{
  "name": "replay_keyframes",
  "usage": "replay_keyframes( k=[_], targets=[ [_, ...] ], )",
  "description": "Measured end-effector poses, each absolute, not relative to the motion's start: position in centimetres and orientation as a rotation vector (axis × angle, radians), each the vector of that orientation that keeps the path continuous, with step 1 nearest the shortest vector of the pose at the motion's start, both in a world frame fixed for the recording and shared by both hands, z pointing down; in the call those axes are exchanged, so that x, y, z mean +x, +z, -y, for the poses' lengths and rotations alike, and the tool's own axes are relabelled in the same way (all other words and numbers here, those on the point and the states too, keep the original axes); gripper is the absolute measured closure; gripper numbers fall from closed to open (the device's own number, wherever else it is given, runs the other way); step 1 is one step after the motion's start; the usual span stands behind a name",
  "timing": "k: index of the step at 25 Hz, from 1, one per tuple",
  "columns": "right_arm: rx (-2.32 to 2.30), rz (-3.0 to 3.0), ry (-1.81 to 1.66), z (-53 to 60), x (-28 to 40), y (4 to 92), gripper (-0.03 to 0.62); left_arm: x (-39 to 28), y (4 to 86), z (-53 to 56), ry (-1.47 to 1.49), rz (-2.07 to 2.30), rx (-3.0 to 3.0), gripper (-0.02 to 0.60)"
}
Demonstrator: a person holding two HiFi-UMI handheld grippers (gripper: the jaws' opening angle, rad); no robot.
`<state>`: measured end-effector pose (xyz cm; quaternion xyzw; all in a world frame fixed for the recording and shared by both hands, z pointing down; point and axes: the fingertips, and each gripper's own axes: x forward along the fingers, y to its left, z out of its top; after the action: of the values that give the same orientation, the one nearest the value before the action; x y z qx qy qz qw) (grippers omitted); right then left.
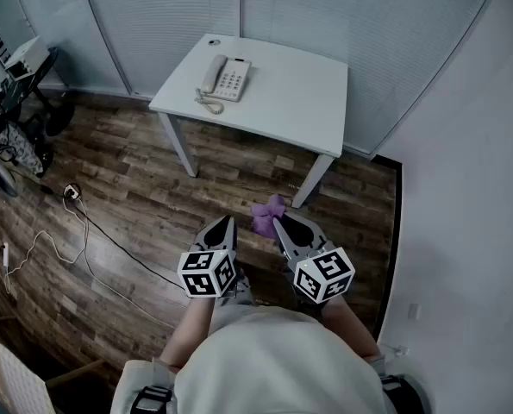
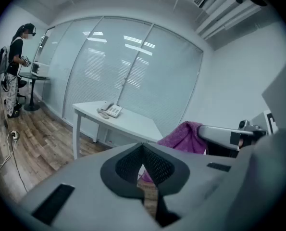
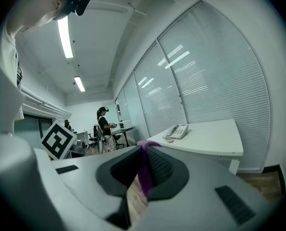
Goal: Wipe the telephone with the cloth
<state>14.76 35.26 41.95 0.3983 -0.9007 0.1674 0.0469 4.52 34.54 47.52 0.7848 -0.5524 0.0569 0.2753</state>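
Nothing readable here tbh: phone (image 1: 226, 78) keys are too tiny, and the cubes (image 1: 208, 272) only carry black-and-white square patterns.

Side by side at six o'clock, both point toward twelve: left gripper (image 1: 228, 222) closed and empty, right gripper (image 1: 278, 224) pinching the cloth (image 1: 266, 215).

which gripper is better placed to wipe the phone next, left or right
Right. The right gripper is shut on the purple cloth, while the left gripper is shut and empty. Both are well short of the telephone on the white table.
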Motion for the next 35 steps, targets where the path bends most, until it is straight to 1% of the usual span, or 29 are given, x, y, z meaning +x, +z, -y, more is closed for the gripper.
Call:
replay_keyframes(
  k=[6, 13, 25, 35],
  targets=[
    [1.211, 2.749, 0.479, -41.8, 16.6, 42.2, 0.547, 6.8, 48.0, -41.4, 0.186, 1.479, 2.092, 0.561],
    [1.24, 2.754, 0.473, -44.2, 18.8, 41.7, 0.546, 7.9, 46.7, -43.8, 0.183, 1.5, 2.118, 0.561],
    [1.156, 2.788, 0.455, -43.8, 16.1, 41.4, 0.546, 6.2, 47.0, -43.8, 0.171, 1.495, 2.096, 0.561],
    [1.121, 2.795, 0.462, -39.2, 12.6, 41.2, 0.546, 2.7, 47.0, -39.3, 0.136, 1.496, 2.07, 0.561]
  ],
)
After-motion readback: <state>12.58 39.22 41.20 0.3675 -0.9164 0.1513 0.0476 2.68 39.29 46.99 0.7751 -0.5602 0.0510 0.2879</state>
